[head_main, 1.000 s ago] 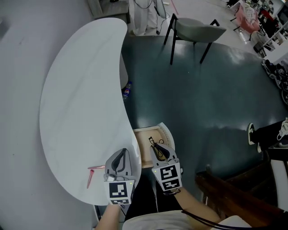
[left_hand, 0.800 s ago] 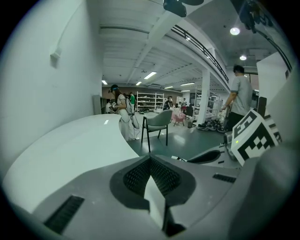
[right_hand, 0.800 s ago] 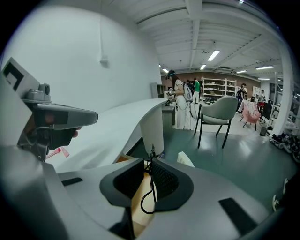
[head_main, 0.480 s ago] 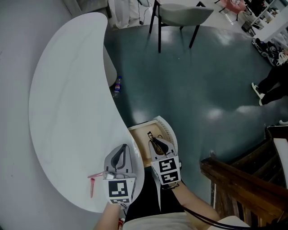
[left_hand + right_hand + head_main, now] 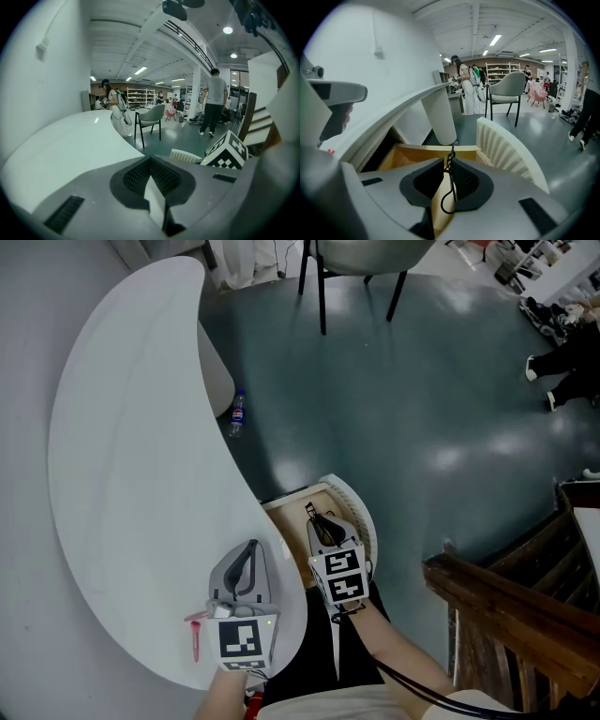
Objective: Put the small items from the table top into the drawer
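Note:
The drawer [image 5: 284,517] stands pulled out from under the white curved table [image 5: 131,456], its wooden inside [image 5: 408,157] behind a white ribbed front [image 5: 511,152]. My right gripper [image 5: 315,519] hangs over the drawer, shut on a thin black wire item [image 5: 451,185] that pokes out past its tips [image 5: 310,512]. My left gripper [image 5: 251,551] rests over the table's near end with its jaws together and nothing between them [image 5: 149,161]. A small red item [image 5: 195,634] lies on the table just left of the left gripper's body.
A chair [image 5: 361,254] stands on the dark floor beyond the table, and a bottle [image 5: 236,414] lies by the table's leg. Dark wooden furniture [image 5: 506,615] is at the lower right. People [image 5: 213,105] stand far off in the room.
My right gripper has sunk toward the drawer with the black wire item still in it. The left gripper has dropped a little and now sits closer to the red item.

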